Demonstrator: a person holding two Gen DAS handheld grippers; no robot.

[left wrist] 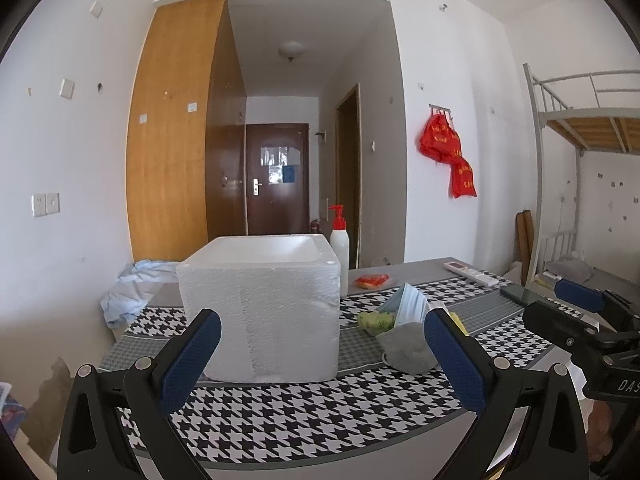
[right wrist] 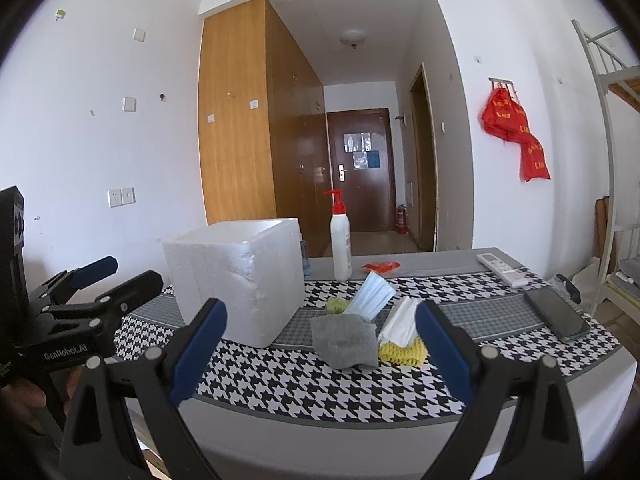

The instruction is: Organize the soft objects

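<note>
On the houndstooth-patterned counter [right wrist: 320, 384] stood a rough white foam box [right wrist: 236, 280], and just to its right lay a cluster of soft things: a grey felt-like cloth [right wrist: 344, 340], pleated blue masks [right wrist: 370, 294], a knobbly yellow sponge [right wrist: 402, 352] under a white folded wad [right wrist: 400, 320], and a green sponge [right wrist: 335, 305]. Only the left wrist view showed crumpled pale-blue fabric [left wrist: 132, 288] behind the box. The left gripper [left wrist: 322, 354] and right gripper [right wrist: 322, 346] both hung with fingers spread and empty, the cluster ahead between the right one's fingers.

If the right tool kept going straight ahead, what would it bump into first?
Probably the grey cloth, lying almost centred between the open right tool's fingers, though depth is hard to judge.
</note>
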